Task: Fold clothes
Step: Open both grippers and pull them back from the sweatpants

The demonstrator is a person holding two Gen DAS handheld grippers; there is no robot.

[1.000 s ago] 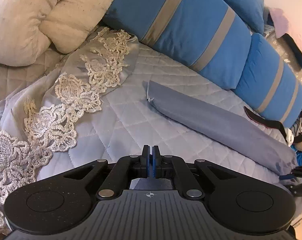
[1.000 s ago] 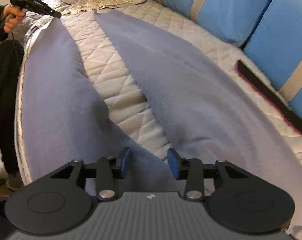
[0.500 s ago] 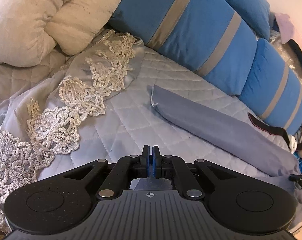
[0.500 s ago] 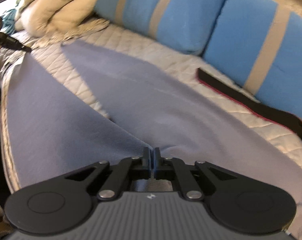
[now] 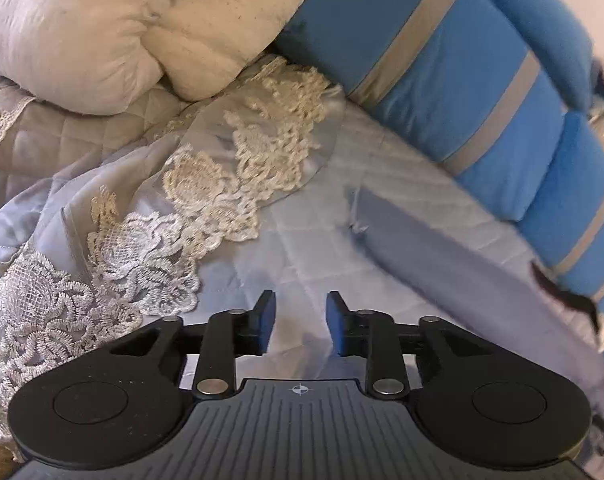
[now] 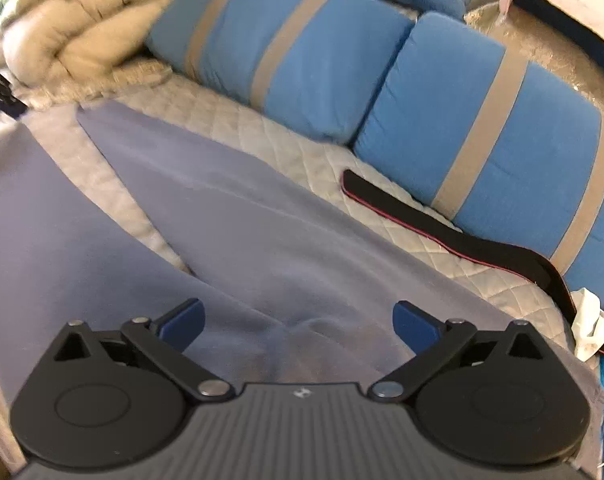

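lying flat on the quilted bed (image 6: 286,152), the grey trousers (image 6: 230,216) are released; the right hand-held gripper (image 6: 298,322) has just spread wide above them, and the left hand-held gripper (image 5: 300,322) has just parted, pinching nothing.

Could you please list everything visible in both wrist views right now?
Trousers: one, grey-blue, legs spread on the bed.
Quilted bedcover: one, pale.
Bolster cushions: at least two, blue with tan stripes, along the back.
Lace-trimmed cloth: one, grey and cream, left side.
Pillows: cream, far left corner.
Black strap: one, red-edged, beside the cushions.
Left gripper: fingers just opening, nothing between.
Right gripper: fingers just opened wide, over the trousers.
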